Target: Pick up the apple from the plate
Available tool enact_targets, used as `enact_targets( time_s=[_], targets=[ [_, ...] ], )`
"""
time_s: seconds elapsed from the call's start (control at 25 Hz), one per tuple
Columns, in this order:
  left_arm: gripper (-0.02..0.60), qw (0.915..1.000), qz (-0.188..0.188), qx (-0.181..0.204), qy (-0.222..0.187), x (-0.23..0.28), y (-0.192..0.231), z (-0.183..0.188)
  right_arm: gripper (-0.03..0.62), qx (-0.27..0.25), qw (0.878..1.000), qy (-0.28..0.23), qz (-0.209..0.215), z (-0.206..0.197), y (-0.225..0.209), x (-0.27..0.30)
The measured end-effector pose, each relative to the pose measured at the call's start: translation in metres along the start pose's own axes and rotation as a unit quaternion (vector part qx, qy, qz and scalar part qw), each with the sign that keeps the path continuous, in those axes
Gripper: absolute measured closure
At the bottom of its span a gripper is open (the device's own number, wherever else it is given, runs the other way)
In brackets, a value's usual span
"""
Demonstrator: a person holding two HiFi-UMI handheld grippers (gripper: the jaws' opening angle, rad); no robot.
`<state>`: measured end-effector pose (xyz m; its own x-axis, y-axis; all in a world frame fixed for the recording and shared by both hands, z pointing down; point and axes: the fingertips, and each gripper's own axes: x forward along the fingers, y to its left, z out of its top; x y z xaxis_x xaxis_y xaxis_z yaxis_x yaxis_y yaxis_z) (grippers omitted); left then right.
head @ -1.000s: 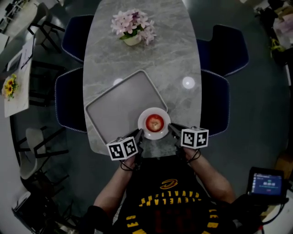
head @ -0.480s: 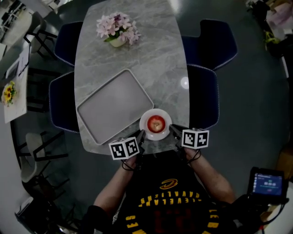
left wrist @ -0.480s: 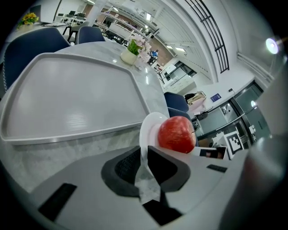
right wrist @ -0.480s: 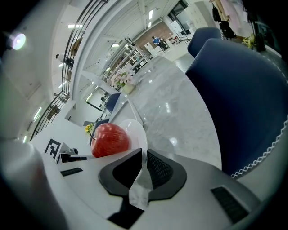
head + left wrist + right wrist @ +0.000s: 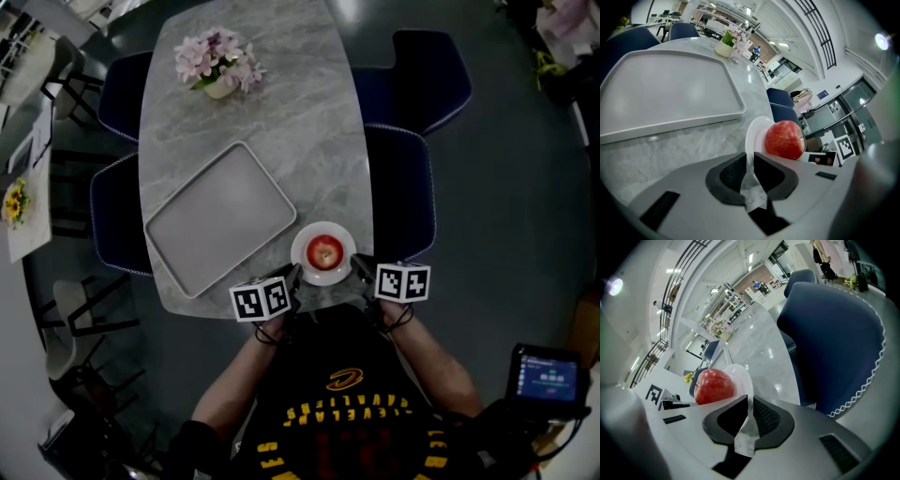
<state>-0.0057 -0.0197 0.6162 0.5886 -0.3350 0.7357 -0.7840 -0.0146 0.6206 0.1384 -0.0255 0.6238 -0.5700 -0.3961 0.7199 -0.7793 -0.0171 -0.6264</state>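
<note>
A red apple sits on a small white plate at the near edge of the grey marble table. My left gripper hovers just left of the plate and near it, jaws shut on nothing. My right gripper mirrors it on the plate's right, also shut and empty. In the left gripper view the apple and plate lie just beyond the left gripper. In the right gripper view the apple rests on the plate, left of the right gripper.
A large grey tray lies on the table left of the plate. A pot of pink flowers stands at the far end. Dark blue chairs flank the table on both sides. The table's near edge runs right beside both grippers.
The table, tray and flowers have slid left in the head view as the camera shifted. Both grippers keep their places on either side of the plate, still shut.
</note>
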Motion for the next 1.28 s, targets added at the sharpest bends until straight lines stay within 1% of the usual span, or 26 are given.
enact_targets(
  time_s=[0.16, 0.32, 0.68, 1.28],
  targets=[
    [0.529, 0.9999, 0.002, 0.006, 0.009, 0.01, -0.004, -0.006, 0.548, 0.007, 1.0, 0.0, -0.007, -0.003, -0.012, -0.004],
    [0.529, 0.9998, 0.007, 0.003, 0.018, 0.022, 0.001, -0.011, 0.548, 0.013, 1.0, 0.004, -0.011, -0.007, -0.024, 0.003],
    [0.529, 0.9995, 0.017, 0.002, 0.027, 0.03, 0.006, -0.022, 0.548, 0.02, 1.0, 0.015, -0.019, -0.018, -0.035, 0.007],
    [0.529, 0.999, 0.021, -0.003, 0.04, 0.041, 0.013, -0.018, 0.548, 0.022, 0.999, 0.023, -0.022, -0.016, -0.041, 0.017]
  ],
)
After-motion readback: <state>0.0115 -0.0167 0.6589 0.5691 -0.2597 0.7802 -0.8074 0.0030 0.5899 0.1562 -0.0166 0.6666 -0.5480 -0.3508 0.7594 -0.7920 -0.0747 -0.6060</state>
